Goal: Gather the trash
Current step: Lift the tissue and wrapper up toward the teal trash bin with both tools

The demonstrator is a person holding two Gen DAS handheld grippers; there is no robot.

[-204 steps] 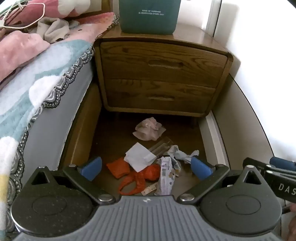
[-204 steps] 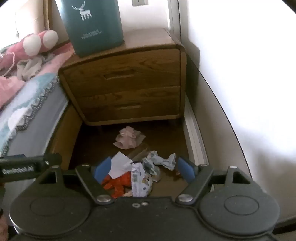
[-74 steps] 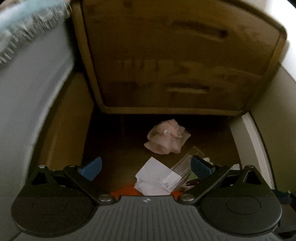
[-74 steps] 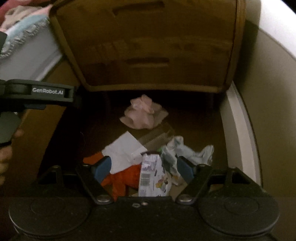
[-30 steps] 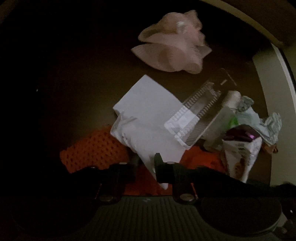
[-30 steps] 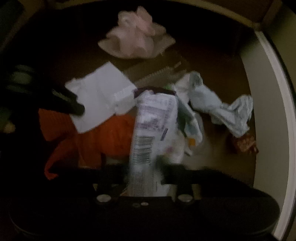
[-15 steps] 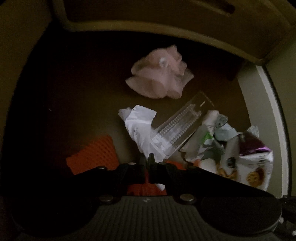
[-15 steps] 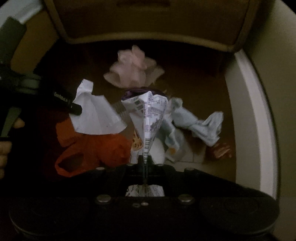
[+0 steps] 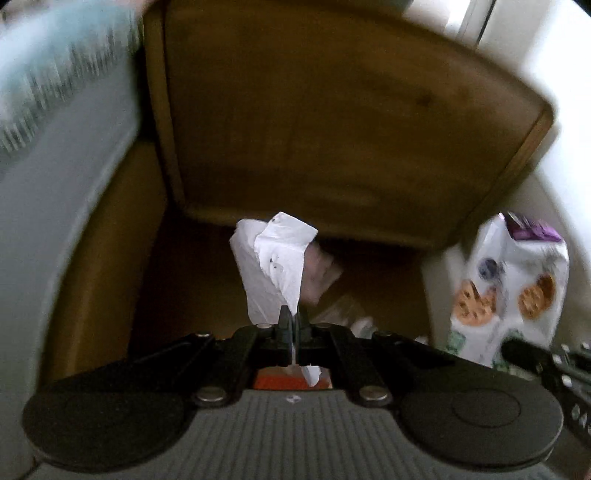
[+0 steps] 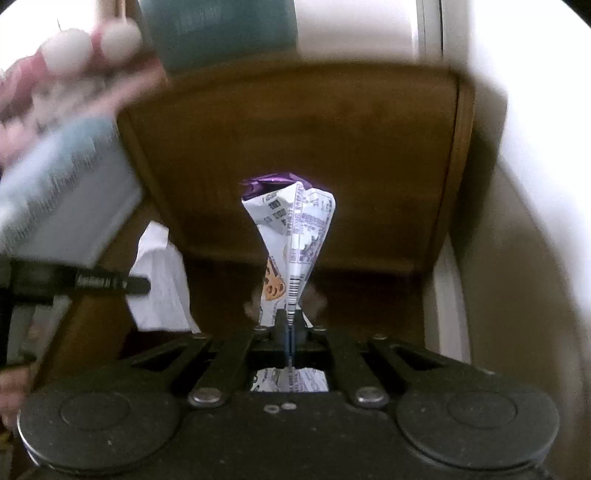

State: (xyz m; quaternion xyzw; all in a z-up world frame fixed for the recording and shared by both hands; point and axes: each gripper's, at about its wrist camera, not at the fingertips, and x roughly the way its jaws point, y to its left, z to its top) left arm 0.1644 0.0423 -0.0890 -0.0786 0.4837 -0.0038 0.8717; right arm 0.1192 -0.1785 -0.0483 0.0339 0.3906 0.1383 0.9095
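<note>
My left gripper point(image 9: 293, 317) is shut on a crumpled white paper point(image 9: 275, 266), which stands up from the pinched fingers above the floor. My right gripper point(image 10: 290, 321) is shut on a white and purple cookie wrapper point(image 10: 295, 236), held upright in front of the nightstand. That same cookie wrapper point(image 9: 513, 288) shows at the right of the left wrist view, and the white paper point(image 10: 159, 291) hangs at the left of the right wrist view beside the left gripper's black finger. A pink tissue point(image 9: 321, 273) and other litter lie blurred on the dark floor below.
A wooden nightstand point(image 9: 332, 122) fills the back, with a teal bin point(image 10: 218, 29) on top. The bed with a patterned blanket point(image 9: 55, 74) runs along the left. A white wall and baseboard point(image 10: 447, 295) close the right side. An orange net bag point(image 9: 280, 380) peeks out under the left fingers.
Both grippers have risen from the floor with their pieces, the white paper in the left and the cookie wrapper in the right. The views tilted up and brightened, showing the nightstand front.
</note>
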